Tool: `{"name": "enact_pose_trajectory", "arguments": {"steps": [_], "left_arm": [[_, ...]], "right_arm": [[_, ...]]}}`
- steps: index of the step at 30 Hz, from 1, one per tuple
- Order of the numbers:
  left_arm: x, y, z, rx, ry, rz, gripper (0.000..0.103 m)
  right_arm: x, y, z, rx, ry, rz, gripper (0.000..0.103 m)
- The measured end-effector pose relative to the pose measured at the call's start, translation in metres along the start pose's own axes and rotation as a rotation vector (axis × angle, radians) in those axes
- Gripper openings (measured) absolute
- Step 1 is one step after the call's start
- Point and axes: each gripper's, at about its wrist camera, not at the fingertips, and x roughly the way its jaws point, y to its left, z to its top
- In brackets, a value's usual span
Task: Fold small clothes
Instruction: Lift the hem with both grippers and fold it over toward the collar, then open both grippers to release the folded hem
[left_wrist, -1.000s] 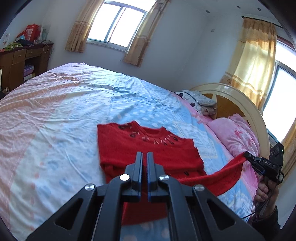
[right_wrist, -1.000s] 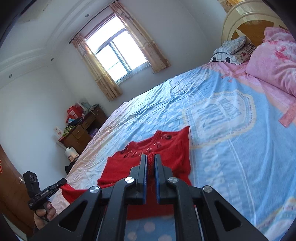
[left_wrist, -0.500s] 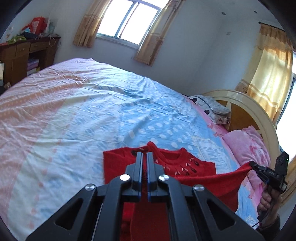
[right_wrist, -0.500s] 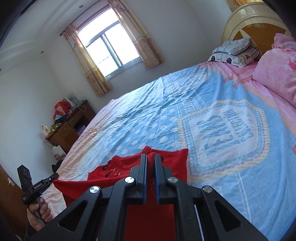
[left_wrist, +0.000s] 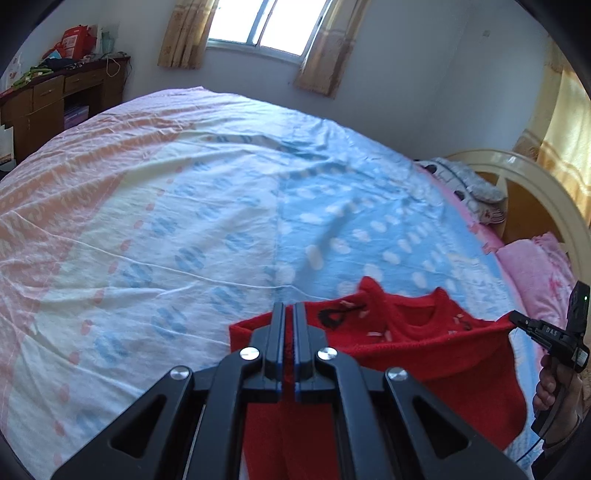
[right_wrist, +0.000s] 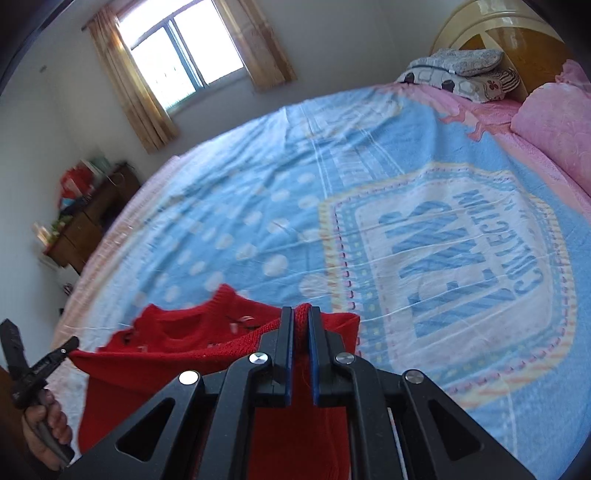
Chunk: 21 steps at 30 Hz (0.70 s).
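A small red knit sweater (left_wrist: 413, 343) lies on the bed, its collar end toward the far side. My left gripper (left_wrist: 289, 314) is shut on one corner of its near hem. My right gripper (right_wrist: 301, 317) is shut on the other corner (right_wrist: 303, 314). Both hold the hem stretched tight and lifted over the sweater's body (right_wrist: 192, 332). The right gripper shows at the right edge of the left wrist view (left_wrist: 517, 319), the left gripper at the left edge of the right wrist view (right_wrist: 70, 345).
The bed has a blue, white and pink printed sheet (left_wrist: 221, 206). Pink pillows (right_wrist: 554, 125) and a cream headboard (left_wrist: 535, 184) are at the right. A wooden desk (left_wrist: 55, 99) with clutter stands by the far wall under a curtained window (left_wrist: 266, 22).
Both grippers have carried the held hem up and forward over the sweater toward its collar. The fold covers more of the sweater's body than before.
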Motion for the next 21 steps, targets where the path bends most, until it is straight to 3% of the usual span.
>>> {"name": "enact_pose_trajectory", "arguments": {"steps": [3, 5, 6, 8, 12, 15, 16, 19, 21], "left_arm": [[0.011, -0.001, 0.003, 0.029, -0.007, 0.072, 0.004], [0.011, 0.001, 0.005, 0.042, -0.009, 0.112, 0.004], [0.007, 0.002, 0.005, 0.047, -0.012, 0.120, 0.005], [-0.006, 0.002, 0.000, 0.075, -0.042, 0.138, 0.013], [-0.028, -0.020, -0.024, 0.241, -0.080, 0.222, 0.077], [-0.019, -0.042, -0.035, 0.363, -0.066, 0.284, 0.080], [-0.011, -0.050, -0.037, 0.409, -0.059, 0.340, 0.080], [0.009, -0.053, -0.036, 0.432, -0.032, 0.379, 0.080], [0.014, -0.043, -0.031, 0.385, -0.020, 0.400, 0.073]], "right_arm": [[0.024, 0.000, 0.006, -0.003, 0.044, 0.006, 0.007], [0.032, 0.000, 0.012, -0.012, 0.041, -0.058, 0.012], [0.031, -0.002, 0.014, -0.015, 0.018, -0.103, 0.029], [0.020, -0.007, 0.014, 0.002, -0.025, -0.089, 0.061], [-0.002, 0.006, -0.005, -0.075, -0.015, -0.031, 0.062], [0.003, 0.035, -0.026, -0.175, 0.092, 0.020, 0.062], [0.010, 0.048, -0.033, -0.222, 0.146, 0.023, 0.062], [0.040, 0.084, -0.053, -0.359, 0.282, -0.011, 0.062], [0.052, 0.091, -0.060, -0.389, 0.281, -0.072, 0.062]]}}
